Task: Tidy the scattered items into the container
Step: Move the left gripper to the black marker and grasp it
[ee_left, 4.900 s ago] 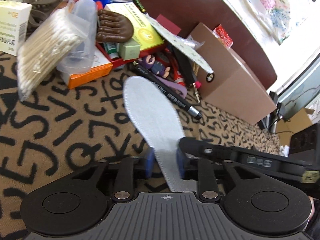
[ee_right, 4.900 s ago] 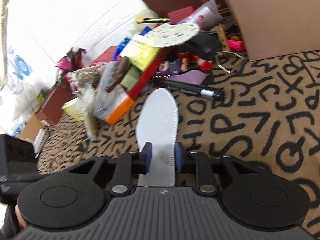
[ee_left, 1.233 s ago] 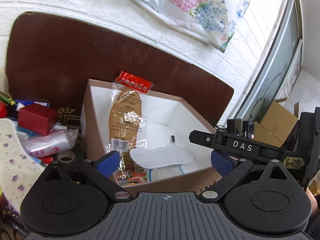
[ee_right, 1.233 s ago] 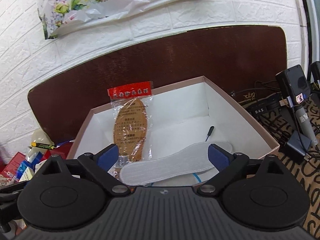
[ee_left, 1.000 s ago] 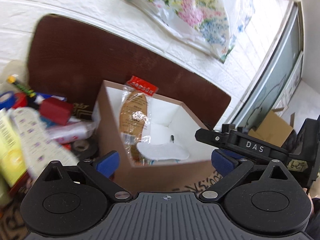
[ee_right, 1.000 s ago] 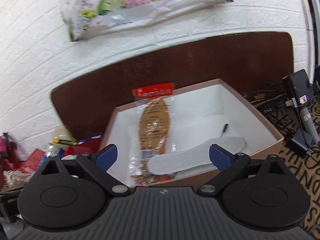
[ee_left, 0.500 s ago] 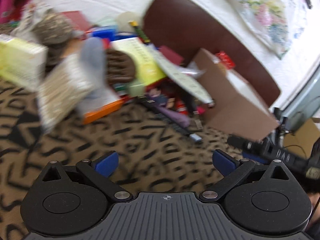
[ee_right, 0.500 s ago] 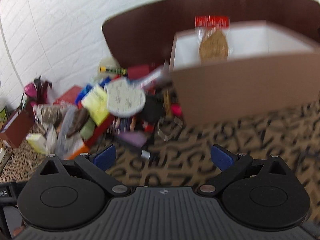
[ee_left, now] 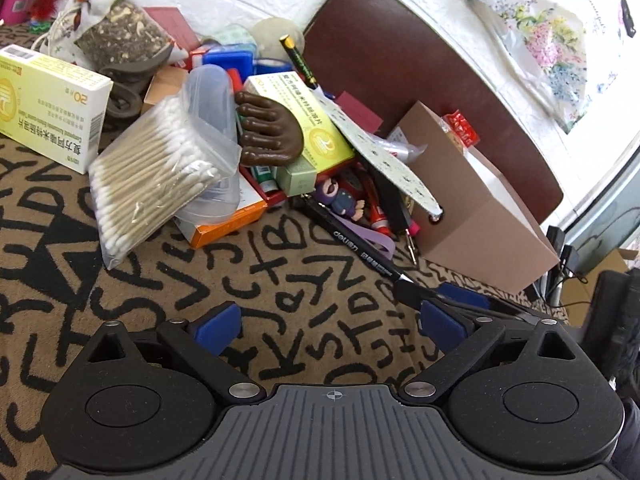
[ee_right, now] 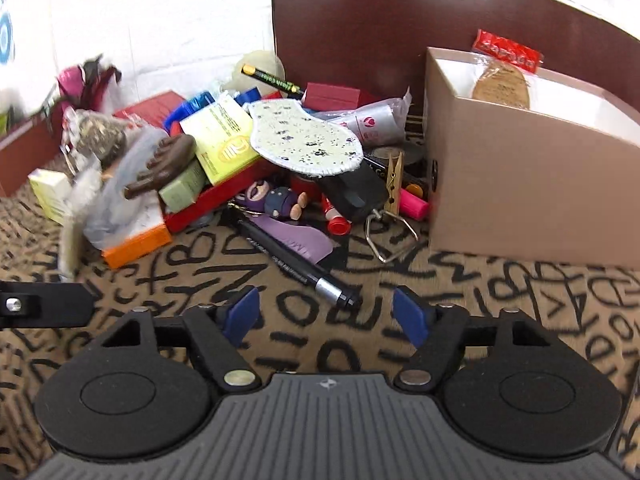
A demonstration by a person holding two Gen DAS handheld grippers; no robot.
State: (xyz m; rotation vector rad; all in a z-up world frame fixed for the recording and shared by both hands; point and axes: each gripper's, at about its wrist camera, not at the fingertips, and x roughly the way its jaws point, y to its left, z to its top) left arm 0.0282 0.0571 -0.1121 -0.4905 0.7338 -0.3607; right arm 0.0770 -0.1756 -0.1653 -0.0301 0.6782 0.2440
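A brown cardboard box (ee_left: 472, 216) (ee_right: 520, 200) stands at the right with a packaged brown insole (ee_right: 500, 84) leaning inside. A pile of clutter lies left of it: a black marker pen (ee_left: 360, 250) (ee_right: 296, 268) nearest me, a spotted insole (ee_left: 384, 160) (ee_right: 304, 142), a bag of cotton swabs (ee_left: 156, 176), a brown foot-shaped piece (ee_left: 268, 136) (ee_right: 164, 168), a yellow box (ee_left: 316, 120) (ee_right: 224, 136). My left gripper (ee_left: 330, 326) is open and empty over the rug. My right gripper (ee_right: 326, 316) is open and empty, just short of the pen's tip.
A letter-patterned rug (ee_left: 200, 292) covers the floor. A dark brown board (ee_left: 420, 80) leans on the white brick wall behind the box. A white medicine box (ee_left: 48, 104) and a herb sachet (ee_left: 120, 36) lie at the far left. A small doll (ee_right: 280, 200) and clothespin (ee_right: 394, 180) lie in the pile.
Both grippers have swung away from above the box, where the white insole was left, down and left to the rug in front of the clutter pile. Both stay open.
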